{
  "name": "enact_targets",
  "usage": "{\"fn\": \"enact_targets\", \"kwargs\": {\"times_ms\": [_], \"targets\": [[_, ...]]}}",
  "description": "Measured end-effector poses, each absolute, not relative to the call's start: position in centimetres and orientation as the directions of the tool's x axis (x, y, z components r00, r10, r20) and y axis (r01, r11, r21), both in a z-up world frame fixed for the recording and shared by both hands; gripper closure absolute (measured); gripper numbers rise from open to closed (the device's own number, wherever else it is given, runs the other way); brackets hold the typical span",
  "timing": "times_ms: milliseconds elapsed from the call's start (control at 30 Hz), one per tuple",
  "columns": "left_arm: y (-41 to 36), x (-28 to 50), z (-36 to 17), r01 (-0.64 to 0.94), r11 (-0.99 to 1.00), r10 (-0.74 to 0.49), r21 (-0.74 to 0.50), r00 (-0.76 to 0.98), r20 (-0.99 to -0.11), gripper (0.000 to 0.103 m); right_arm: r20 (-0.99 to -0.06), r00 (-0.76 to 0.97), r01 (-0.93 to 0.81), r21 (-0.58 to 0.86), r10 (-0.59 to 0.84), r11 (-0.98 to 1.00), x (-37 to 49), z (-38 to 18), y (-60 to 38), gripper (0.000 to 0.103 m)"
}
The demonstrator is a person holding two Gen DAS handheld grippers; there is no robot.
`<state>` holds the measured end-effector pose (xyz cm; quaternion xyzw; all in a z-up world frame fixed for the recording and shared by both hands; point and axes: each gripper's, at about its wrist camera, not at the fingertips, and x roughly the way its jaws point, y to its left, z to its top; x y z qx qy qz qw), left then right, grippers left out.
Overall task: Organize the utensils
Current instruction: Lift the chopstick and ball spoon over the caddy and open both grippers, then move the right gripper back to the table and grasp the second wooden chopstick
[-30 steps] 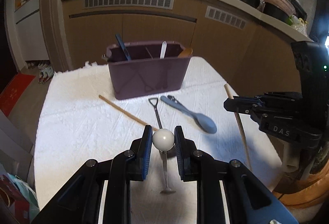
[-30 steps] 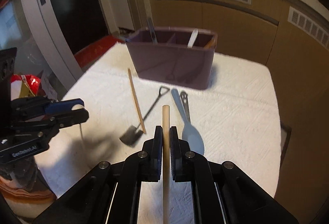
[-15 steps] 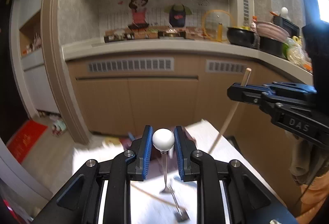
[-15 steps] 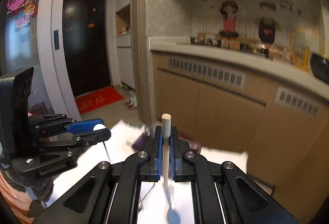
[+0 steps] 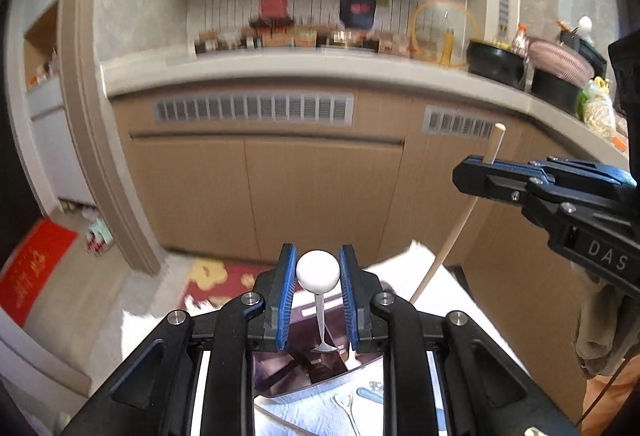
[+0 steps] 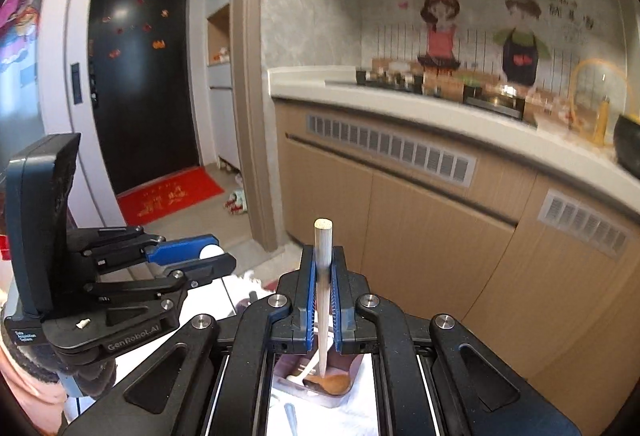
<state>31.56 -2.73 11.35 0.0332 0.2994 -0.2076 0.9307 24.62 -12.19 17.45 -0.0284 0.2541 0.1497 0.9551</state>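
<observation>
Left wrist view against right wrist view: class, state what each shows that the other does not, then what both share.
Only the left wrist view shows the black pots on the counter. Only the right wrist view shows the dark door and a wooden spoon in the purple organizer. Both show the chopstick and the ball-topped utensil gripped above the organizer.

Left gripper (image 5: pixel 318 278) clamped on white ball end of a metal utensil (image 5: pixel 318 271), thin shank hanging down over the purple organizer box (image 5: pixel 292 376). Box sits on white cloth (image 5: pixel 452 300), near its far edge; dividers visible inside, contents dim. Right gripper (image 5: pixel 472 178) at frame right, closed on a wooden chopstick (image 5: pixel 460 220), stick tilted, top end above the jaws, lower end toward cloth's far edge. More utensils on cloth near the box's near side, partly hidden. Kitchen cabinets (image 5: pixel 320 196) behind, blurred.
</observation>
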Motion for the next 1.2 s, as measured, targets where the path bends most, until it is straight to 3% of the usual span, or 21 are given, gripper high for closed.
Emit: {"fn": "enact_targets", "kwargs": {"times_ms": [200,400,500,600,700,833,1000,1200], "targets": [[-2.8,35.9,5.6,0.357,0.927,-0.333,-0.113,0.649,-0.684,0.084,-0.618,0.725,-0.265,0.156,0.303,0.951,29.9,11.7,-13.6,0.096],[-2.5,37.3,2.2,0.327,0.936,-0.313,-0.128,0.613,-0.725,0.083,-0.686,0.655,-0.229,0.22,0.317,0.948,32.8,7.1,-14.5,0.096],[-1.9,37.2,1.9,0.317,0.935,-0.329,-0.157,0.616,-0.715,0.073,-0.701,0.632,-0.225,0.241,0.33,0.944,33.2,5.9,-14.8,0.094],[-1.3,36.4,2.9,0.302,0.939,-0.331,-0.168,0.648,-0.686,0.067,-0.704,0.631,-0.219,0.242,0.326,0.945,32.8,5.1,-15.1,0.085],[-0.7,34.4,4.6,0.291,0.945,-0.315,-0.149,0.694,-0.647,0.05,-0.697,0.654,-0.211,0.205,0.294,0.956,31.7,5.0,-15.5,0.072],[-0.5,30.6,5.7,0.299,0.946,-0.313,-0.128,0.724,-0.615,0.043,-0.687,0.681,-0.204,0.152,0.252,0.967,28.8,4.9,-15.9,0.058],[-0.1,25.5,3.9,0.317,0.941,-0.318,-0.119,0.704,-0.635,0.04,-0.695,0.681,-0.208,0.119,0.23,0.971,24.4,3.5,-16.4,0.054],[0.8,20.7,-2.0,0.297,0.944,-0.298,-0.141,0.595,-0.747,0.039,-0.758,0.594,-0.26,0.137,0.27,0.956,20.4,-1.1,-15.2,0.052]]}}
